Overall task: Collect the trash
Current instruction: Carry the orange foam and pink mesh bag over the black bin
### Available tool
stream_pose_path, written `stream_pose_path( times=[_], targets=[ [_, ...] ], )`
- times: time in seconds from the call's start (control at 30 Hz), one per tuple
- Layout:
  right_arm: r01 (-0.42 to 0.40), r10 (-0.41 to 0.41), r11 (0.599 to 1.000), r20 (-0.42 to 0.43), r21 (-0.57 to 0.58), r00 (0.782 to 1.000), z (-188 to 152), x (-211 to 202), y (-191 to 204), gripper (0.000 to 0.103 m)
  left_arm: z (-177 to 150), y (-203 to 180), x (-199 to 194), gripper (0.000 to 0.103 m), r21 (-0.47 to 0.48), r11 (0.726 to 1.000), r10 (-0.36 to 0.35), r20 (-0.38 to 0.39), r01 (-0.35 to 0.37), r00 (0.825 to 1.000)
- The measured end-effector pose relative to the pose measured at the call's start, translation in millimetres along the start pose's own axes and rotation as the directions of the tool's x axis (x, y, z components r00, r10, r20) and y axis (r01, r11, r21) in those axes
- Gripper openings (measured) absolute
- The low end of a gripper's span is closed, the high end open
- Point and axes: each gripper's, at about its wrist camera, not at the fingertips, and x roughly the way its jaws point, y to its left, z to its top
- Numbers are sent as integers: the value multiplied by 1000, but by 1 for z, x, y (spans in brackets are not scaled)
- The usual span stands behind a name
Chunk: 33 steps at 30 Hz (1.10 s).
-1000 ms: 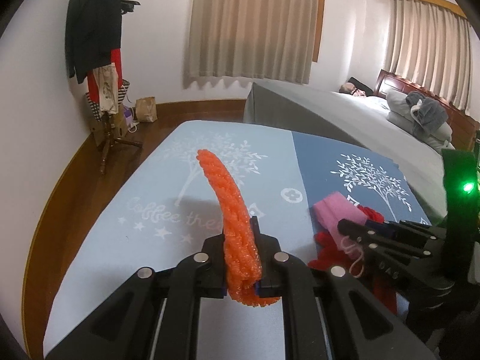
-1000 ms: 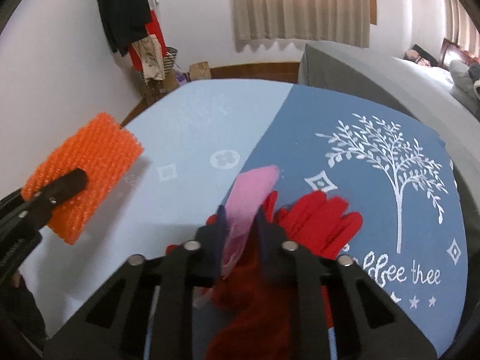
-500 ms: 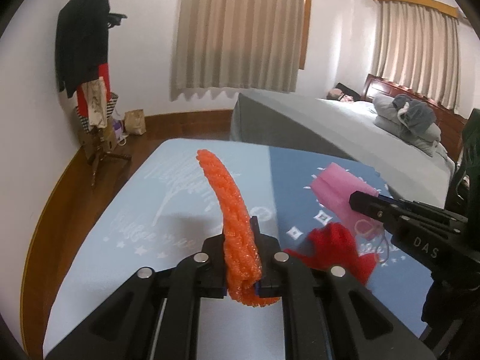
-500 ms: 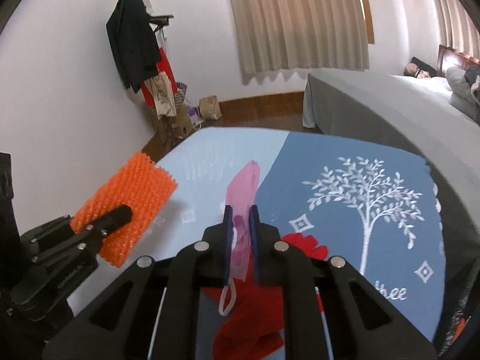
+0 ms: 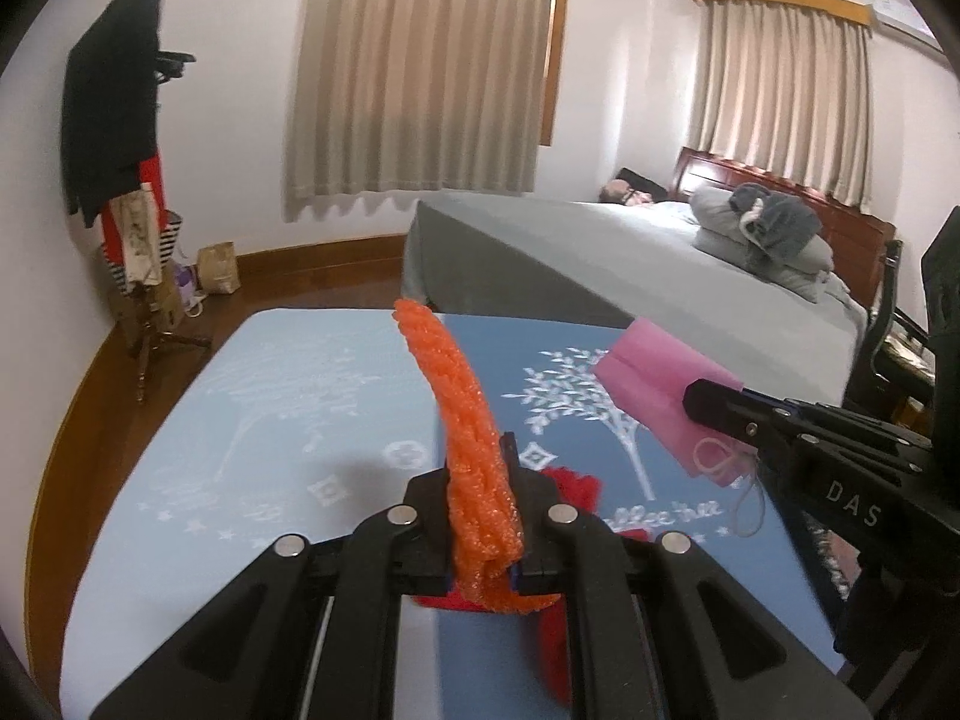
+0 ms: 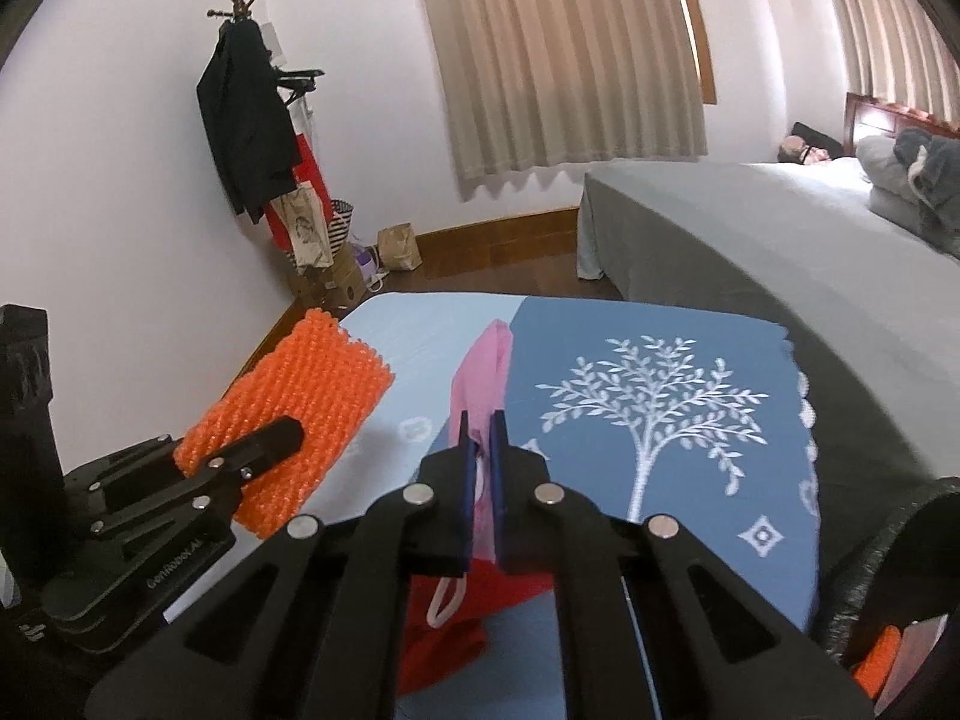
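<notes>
My left gripper (image 5: 480,459) is shut on an orange foam net (image 5: 456,396), which stands up between its pads above the blue printed tablecloth (image 5: 270,420). The right wrist view shows the same net (image 6: 300,414) at the left, flat in the left gripper (image 6: 282,435). The jaws of my right gripper (image 6: 480,423) are closing on a pink face mask (image 6: 483,369), pads pressing it, ear loop dangling below. The mask (image 5: 654,384) and right gripper (image 5: 705,399) hang at the right of the left wrist view. A red glove (image 6: 456,630) lies on the cloth beneath.
A grey-covered bed (image 5: 600,252) with pillows stands behind the table. A coat rack (image 5: 120,150) with clothes and a paper bag (image 5: 219,267) stand on the wooden floor by the far wall. A dark chair (image 5: 888,324) is at the right.
Both grippers have risen with their loads. The pink mask has lifted off the red glove, which stays on the cloth. The right jaws have pinched tighter on the mask.
</notes>
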Motion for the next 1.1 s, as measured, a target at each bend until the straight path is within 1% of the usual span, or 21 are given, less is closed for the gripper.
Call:
stream_pose_path(
  times=[0.17, 0.33, 0.6, 0.8, 1.1],
  targets=[
    [36, -36, 999, 27, 17, 999, -2, -21, -17, 4, 5, -21, 0, 12, 20, 999, -45, 3, 45, 999],
    [83, -85, 996, 49, 44, 995, -5, -41, -40, 4, 10, -50, 1, 12, 56, 994, -96, 10, 96, 995],
    [175, -183, 980, 76, 92, 980, -18, -82, -83, 4, 11, -99, 1, 12, 106, 978, -181, 8, 179, 983],
    [239, -250, 963, 82, 129, 965, -31, -110, -112, 4, 9, -143, 1, 12, 147, 957, -251, -3, 248, 968],
    [341, -361, 921, 85, 186, 929, -49, -153, -150, 4, 3, -206, 1, 12, 204, 912, -358, -30, 356, 933]
  ],
)
